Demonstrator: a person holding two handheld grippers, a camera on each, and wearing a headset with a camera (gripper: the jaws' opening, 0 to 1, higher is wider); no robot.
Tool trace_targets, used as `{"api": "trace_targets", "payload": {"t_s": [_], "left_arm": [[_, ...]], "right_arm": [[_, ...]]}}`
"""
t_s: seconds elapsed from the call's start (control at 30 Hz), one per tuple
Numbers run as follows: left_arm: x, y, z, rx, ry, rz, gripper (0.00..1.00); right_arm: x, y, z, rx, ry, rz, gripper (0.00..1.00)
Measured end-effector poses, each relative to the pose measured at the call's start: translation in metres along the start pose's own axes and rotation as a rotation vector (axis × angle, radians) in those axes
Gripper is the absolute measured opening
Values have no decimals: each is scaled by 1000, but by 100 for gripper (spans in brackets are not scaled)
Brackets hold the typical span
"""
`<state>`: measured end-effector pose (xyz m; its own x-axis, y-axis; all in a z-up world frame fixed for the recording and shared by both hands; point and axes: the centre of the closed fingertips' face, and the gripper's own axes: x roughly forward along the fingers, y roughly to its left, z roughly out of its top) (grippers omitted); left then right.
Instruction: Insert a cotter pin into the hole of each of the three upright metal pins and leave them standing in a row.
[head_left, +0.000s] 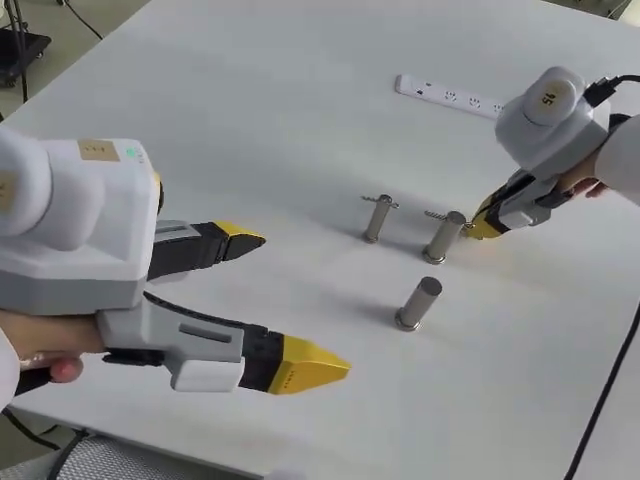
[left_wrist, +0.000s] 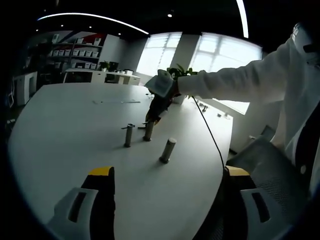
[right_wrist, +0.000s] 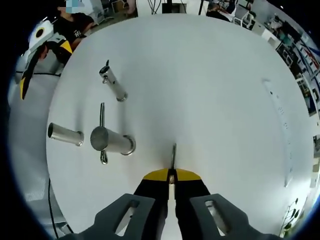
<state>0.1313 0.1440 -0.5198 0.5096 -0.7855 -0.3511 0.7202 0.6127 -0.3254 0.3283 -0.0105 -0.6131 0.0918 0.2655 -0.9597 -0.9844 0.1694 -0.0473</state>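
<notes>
Three upright metal pins stand on the white table (head_left: 250, 120). The far left pin (head_left: 377, 218) and the middle pin (head_left: 443, 237) each carry a cotter pin through the top. The nearer pin (head_left: 418, 303) has a bare top. My right gripper (head_left: 478, 228) hovers low just right of the middle pin. In the right gripper view it (right_wrist: 172, 176) is shut on a thin cotter pin (right_wrist: 173, 152) that sticks out forward, with the middle pin (right_wrist: 112, 140) to its left. My left gripper (head_left: 300, 300) is held open at the lower left, well short of the pins (left_wrist: 167, 150).
A white power strip (head_left: 450, 97) lies at the back of the table behind the pins. A black cable (head_left: 605, 390) runs along the table's right edge. The table's near edge is right below my left gripper.
</notes>
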Motion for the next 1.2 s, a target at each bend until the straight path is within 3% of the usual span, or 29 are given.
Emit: {"api": "trace_targets", "payload": {"t_s": [0.13,0.3,0.43,0.5,0.6,0.7,0.77,0.9,0.97,1.1,1.2], "left_arm": [[0,-1,-1,-2,5,-2,88],[1,-3,-1,7,10,-6,87],[1,-4,4,1,4,-15,85],[1,-5,6,-19,9,-22,86],[2,-4,7,0,15,-23,84],[6,-4,12,14,23,-29,83],[9,-4,15,24,26,-33,82],[20,-11,21,8,29,-76,68],[27,-15,25,6,23,-90,68],[39,-27,34,-50,6,-146,61],[51,-31,38,-104,9,-165,55]], "right_arm": [[0,-2,0,-36,11,-14,0],[-6,-5,4,-34,-18,-30,0],[-21,10,8,-53,-56,-24,0],[-27,9,4,-77,-66,-37,0],[-41,22,1,-111,-80,-61,0],[-55,37,1,-124,-142,-71,0],[-61,37,-3,-136,-167,-100,0],[-80,58,-3,-159,-220,-162,0],[-87,69,-5,-184,-232,-201,0],[-95,97,-1,-203,-287,-230,0],[-97,109,3,-196,-321,-243,0]]}}
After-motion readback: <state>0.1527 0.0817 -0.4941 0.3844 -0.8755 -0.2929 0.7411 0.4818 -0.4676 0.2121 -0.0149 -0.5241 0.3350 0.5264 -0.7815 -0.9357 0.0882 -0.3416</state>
